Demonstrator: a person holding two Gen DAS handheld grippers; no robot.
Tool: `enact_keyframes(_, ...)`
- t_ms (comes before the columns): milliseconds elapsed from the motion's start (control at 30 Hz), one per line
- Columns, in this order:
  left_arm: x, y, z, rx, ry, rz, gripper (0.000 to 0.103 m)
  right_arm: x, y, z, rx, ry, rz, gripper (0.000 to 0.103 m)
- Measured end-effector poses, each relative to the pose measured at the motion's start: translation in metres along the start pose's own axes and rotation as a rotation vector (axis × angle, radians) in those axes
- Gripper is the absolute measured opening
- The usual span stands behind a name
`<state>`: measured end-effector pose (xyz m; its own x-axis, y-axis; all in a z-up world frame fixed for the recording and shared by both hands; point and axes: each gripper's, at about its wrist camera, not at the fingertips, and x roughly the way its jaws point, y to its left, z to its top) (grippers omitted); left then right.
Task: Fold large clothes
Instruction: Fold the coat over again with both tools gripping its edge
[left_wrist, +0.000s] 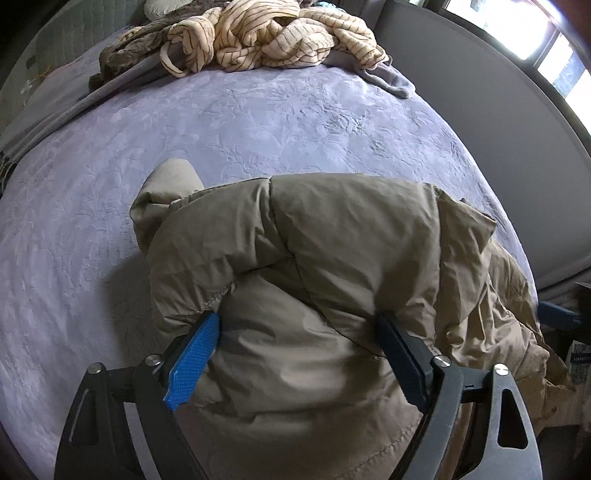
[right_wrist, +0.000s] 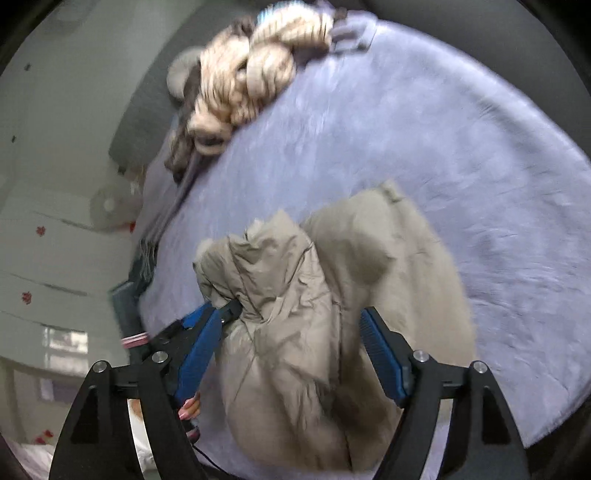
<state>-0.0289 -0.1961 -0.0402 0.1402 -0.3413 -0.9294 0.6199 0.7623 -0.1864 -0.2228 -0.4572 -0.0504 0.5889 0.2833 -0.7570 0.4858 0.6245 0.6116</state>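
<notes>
Nearest me, my left gripper (left_wrist: 299, 350) stands wide, its blue pads straddling a thick fold of the puffy khaki padded jacket (left_wrist: 332, 258), though I cannot tell whether they press it. My right gripper (right_wrist: 295, 343) is spread too, jacket bulk between its fingers without visible contact. The jacket lies bunched on the lavender embossed bedspread (left_wrist: 258, 122); a cream striped heap of clothes (left_wrist: 266, 33) sits at the far end.

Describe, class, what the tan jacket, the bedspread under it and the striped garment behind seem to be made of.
Tan jacket: probably thin matte woven nylon or polyester over padding; it puffs between stitched seams and creases finely.
Bedspread: soft lilac plush or fleece, judging by its embossed leafy pattern.
Striped garment: likely soft cream knit; it lies in limp, rope-like folds.
</notes>
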Motion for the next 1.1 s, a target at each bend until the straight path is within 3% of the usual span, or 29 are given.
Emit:
enact_keyframes(67, 0.002, 0.002, 0.000, -0.007, 0.002, -0.006, 0.088, 0.029, -0.005, 0.012, 0.025, 0.055, -0.009, 0.080)
enact_keyframes(200, 0.004, 0.004, 0.001, -0.012, 0.003, -0.017, 0.088, 0.072, -0.019, 0.024, 0.131, 0.147, 0.064, 0.080)
enact_keyframes(233, 0.005, 0.003, 0.002, -0.012, 0.005, -0.019, 0.088, 0.077, -0.021, 0.025, 0.137, 0.158, 0.081, 0.072)
enact_keyframes(267, 0.006, 0.000, 0.002, -0.010, 0.006, -0.021, 0.088, 0.080, -0.021, 0.027, 0.128, 0.162, 0.101, 0.032)
enact_keyframes(300, 0.006, 0.000, 0.003, -0.008, 0.008, -0.021, 0.088, 0.082, -0.019, 0.028, 0.107, 0.173, 0.105, 0.012)
enact_keyframes(533, 0.010, -0.037, 0.007, 0.079, 0.006, -0.036, 0.088, 0.057, -0.025, 0.022, -0.023, 0.180, 0.004, 0.007)
enact_keyframes(700, 0.026, -0.090, 0.005, 0.202, 0.008, -0.003, 0.088, 0.043, -0.063, 0.017, -0.041, 0.183, -0.131, 0.005)
enact_keyframes(767, 0.032, -0.101, 0.005, 0.231, 0.010, 0.021, 0.088, 0.044, -0.077, 0.017, -0.034, 0.192, -0.175, 0.000)
enact_keyframes(800, 0.034, -0.103, 0.006, 0.229, 0.012, 0.031, 0.088, 0.043, -0.083, 0.017, -0.017, 0.194, -0.193, 0.000)
enact_keyframes(933, 0.035, -0.095, 0.010, 0.173, 0.022, 0.023, 0.091, 0.008, -0.097, 0.015, 0.038, 0.142, -0.116, 0.007)
enact_keyframes(1000, 0.035, -0.095, 0.010, 0.171, 0.023, 0.030, 0.091, -0.016, -0.103, 0.009, 0.056, 0.114, -0.095, 0.021)
enact_keyframes(1067, 0.035, -0.096, 0.008, 0.178, 0.018, 0.034, 0.091, -0.039, -0.113, -0.001, 0.095, 0.096, -0.071, 0.075)
enact_keyframes(1100, 0.036, -0.097, 0.008, 0.177, 0.017, 0.040, 0.091, -0.048, -0.116, -0.008, 0.103, 0.097, -0.056, 0.076)
